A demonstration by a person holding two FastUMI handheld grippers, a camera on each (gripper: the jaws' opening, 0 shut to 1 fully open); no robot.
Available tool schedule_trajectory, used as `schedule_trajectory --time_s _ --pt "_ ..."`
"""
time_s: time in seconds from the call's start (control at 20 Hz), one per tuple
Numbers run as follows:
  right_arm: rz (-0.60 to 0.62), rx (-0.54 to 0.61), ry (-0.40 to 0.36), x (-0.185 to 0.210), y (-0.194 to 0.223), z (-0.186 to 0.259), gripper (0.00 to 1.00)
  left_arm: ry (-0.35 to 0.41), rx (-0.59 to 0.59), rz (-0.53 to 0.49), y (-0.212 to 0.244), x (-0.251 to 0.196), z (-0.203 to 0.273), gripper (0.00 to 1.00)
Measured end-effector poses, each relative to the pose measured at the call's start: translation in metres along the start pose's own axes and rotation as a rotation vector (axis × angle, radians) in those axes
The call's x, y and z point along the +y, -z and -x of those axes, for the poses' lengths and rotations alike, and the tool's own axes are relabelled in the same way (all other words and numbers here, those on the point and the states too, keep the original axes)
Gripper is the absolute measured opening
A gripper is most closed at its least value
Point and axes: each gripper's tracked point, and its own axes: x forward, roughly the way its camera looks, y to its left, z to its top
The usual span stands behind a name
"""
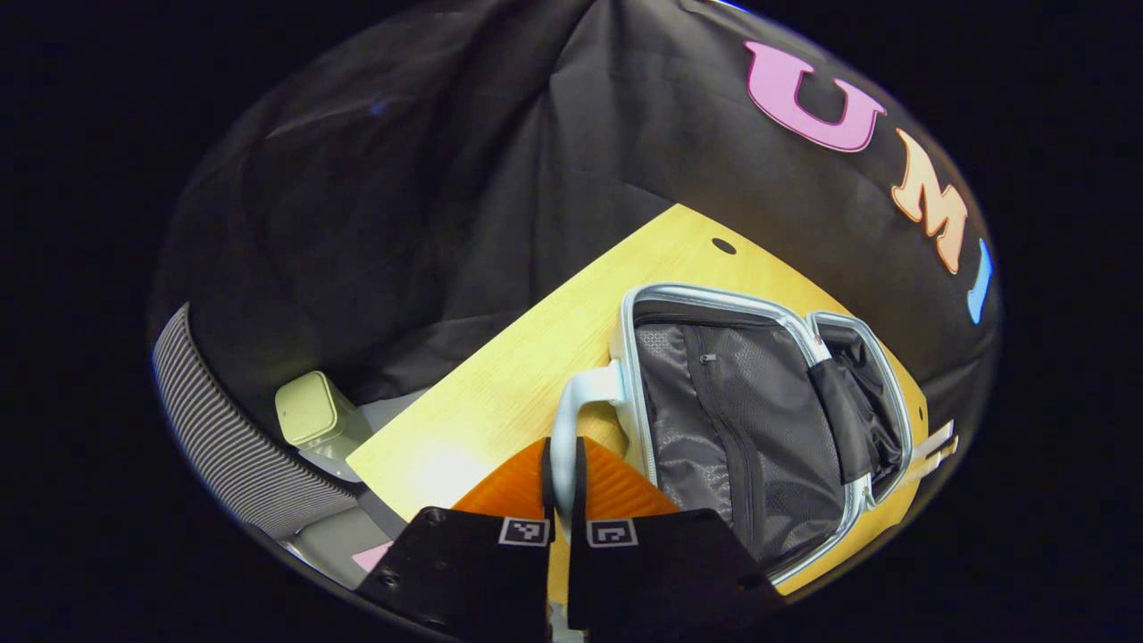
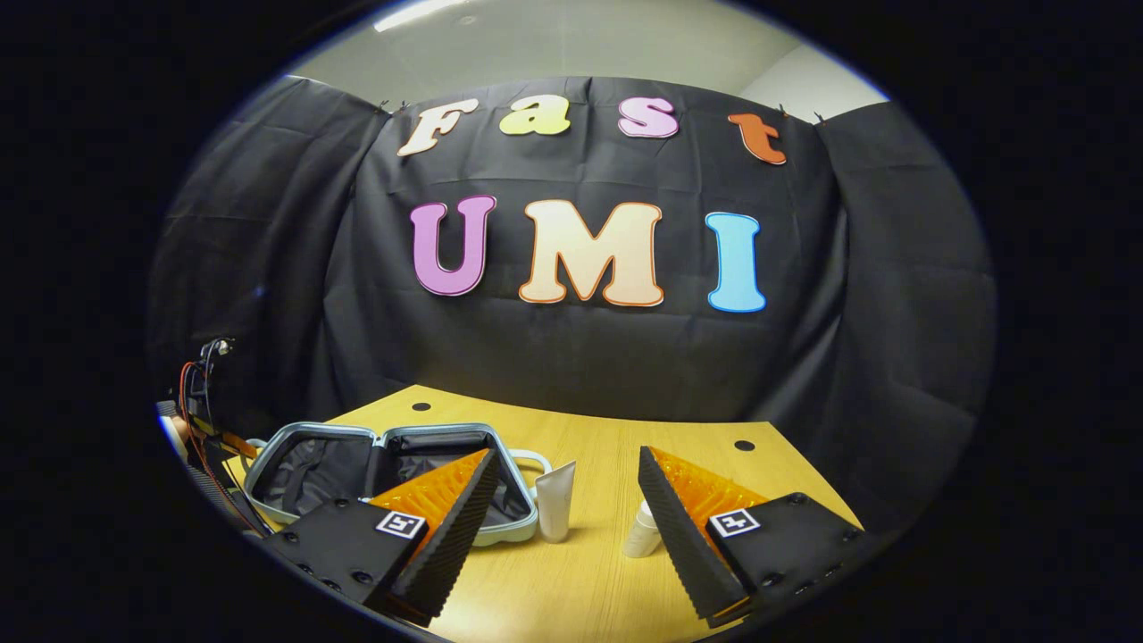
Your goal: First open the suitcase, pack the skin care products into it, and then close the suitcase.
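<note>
Black cloth drapes the booth behind a pale wood-grain worktop (image 2: pixel 589 572) with round cable holes near its far edge. On it lies the suitcase (image 1: pixel 741 420), lid thrown back, both halves flat: a light blue hard shell, silvery zip track round the rim, grey mesh lining with a zipped pocket inside.

Left claw (image 1: pixel 563 487) is closed on the suitcase's side handle (image 1: pixel 571 420), a smooth rounded loop, one ridged finger on each side of it. Shell looks rigid and light when empty; the handle gives a firm purchase, though its glossy plastic could slip.

Right claw (image 2: pixel 563 509) hovers with its fingers wide apart, holding nothing. Between and beyond them stand two skin care items. A white tube (image 2: pixel 555 502), standing on its cap, sits just beside the suitcase's near corner. A small white bottle (image 2: pixel 643 531) stands upright close to one finger.

Judgement: tube is soft-walled and will squash, so take it low near the stiff cap. Bottle looks stiff, light, smooth and tippy; grip it across the body.
</note>
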Motion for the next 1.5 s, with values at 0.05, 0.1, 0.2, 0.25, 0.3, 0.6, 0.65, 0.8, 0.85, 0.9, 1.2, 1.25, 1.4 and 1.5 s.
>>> schedule_trajectory --time_s 0.05,0.1,0.2,0.25,0.3,0.6,0.65,0.8,0.85,0.9,1.2,1.25,1.4,1.5 --pt "-0.001 -0.001 0.000 0.000 0.001 0.000 0.99 -0.020 0.005 -0.008 0.002 0.004 0.000 0.02" --pt "-0.003 0.000 0.001 -0.001 0.001 -0.001 0.99 -0.034 0.002 -0.018 0.003 0.007 0.003 0.09" --pt "-0.008 0.005 0.007 -0.005 0.005 -0.003 0.99 -0.060 -0.022 -0.045 0.004 0.009 0.012 0.19" --pt "-0.011 0.006 0.012 -0.008 0.005 -0.005 0.99 -0.076 -0.038 -0.058 0.003 0.010 0.018 0.39" --pt "-0.012 0.005 0.016 -0.011 0.006 -0.006 0.99 -0.095 -0.059 -0.072 0.002 0.011 0.030 0.59" --pt "-0.030 0.035 0.039 -0.037 0.029 -0.015 0.99 -0.072 -0.250 -0.169 -0.023 -0.042 0.109 0.96" --pt "-0.039 0.041 0.038 -0.042 0.034 -0.017 0.99 -0.053 -0.277 -0.186 -0.028 -0.060 0.121 0.96" --pt "-0.041 0.067 0.032 -0.058 0.049 -0.027 0.99 0.090 -0.350 -0.242 -0.032 -0.144 0.142 0.96" --pt "-0.040 0.080 0.026 -0.064 0.055 -0.030 0.99 0.151 -0.366 -0.257 -0.031 -0.177 0.147 0.96" --pt "-0.041 0.089 0.015 -0.066 0.059 -0.033 0.99 0.224 -0.373 -0.276 -0.026 -0.213 0.152 0.96" --pt "-0.041 0.161 -0.052 -0.086 0.093 -0.061 0.99 0.556 -0.394 -0.406 0.010 -0.407 0.161 0.96" --pt "-0.042 0.171 -0.055 -0.090 0.099 -0.064 0.99 0.591 -0.392 -0.428 0.018 -0.431 0.160 0.94" --pt "-0.054 0.201 -0.067 -0.100 0.114 -0.077 0.99 0.686 -0.378 -0.461 0.043 -0.491 0.162 0.96" --pt "-0.063 0.212 -0.079 -0.104 0.122 -0.082 1.00 0.728 -0.351 -0.462 0.060 -0.517 0.155 0.96"
